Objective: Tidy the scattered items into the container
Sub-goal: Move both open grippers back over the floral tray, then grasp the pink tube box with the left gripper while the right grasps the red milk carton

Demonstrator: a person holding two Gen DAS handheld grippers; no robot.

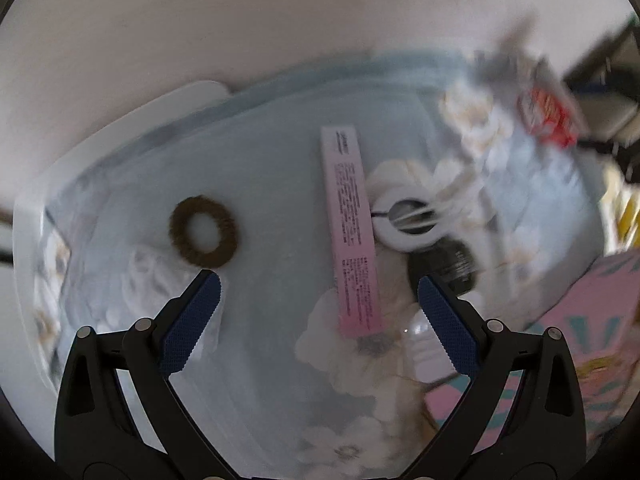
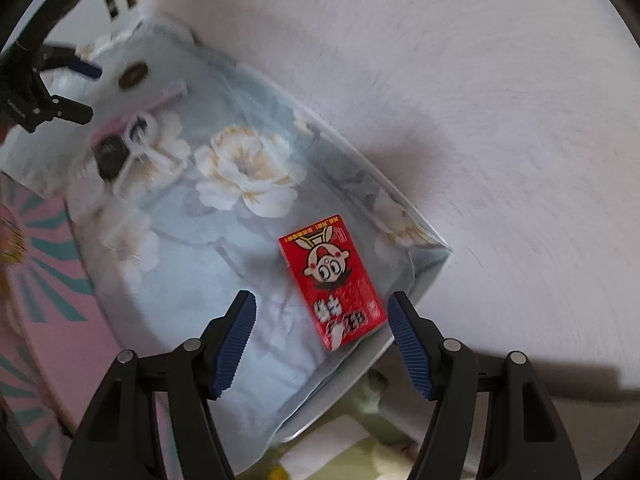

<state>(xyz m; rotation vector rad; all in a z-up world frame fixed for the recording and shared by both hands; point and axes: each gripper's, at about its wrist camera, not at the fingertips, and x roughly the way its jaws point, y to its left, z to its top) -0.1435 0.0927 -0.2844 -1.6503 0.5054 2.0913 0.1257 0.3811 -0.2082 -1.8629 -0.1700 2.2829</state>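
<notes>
A flower-printed light blue container point(image 1: 120, 160) holds a brown hair tie point(image 1: 204, 232), a long pink box point(image 1: 352, 228), a white round clip point(image 1: 408, 220), a small black item point(image 1: 452, 266) and a red snack box point(image 1: 546, 114). My left gripper point(image 1: 318, 292) is open and empty above the container's floor, between the hair tie and the pink box. In the right wrist view the red snack box point(image 2: 334, 284) lies in the container's near corner point(image 2: 436, 256). My right gripper point(image 2: 322, 312) is open and empty, just above the red box. The left gripper point(image 2: 86, 90) shows at the far left.
A pink box with teal stripes point(image 1: 600, 320) stands beside the container; it also shows in the right wrist view point(image 2: 36, 280). A white wall point(image 2: 440, 80) runs behind the container. Pale yellow items point(image 2: 340, 452) lie below the container's near edge.
</notes>
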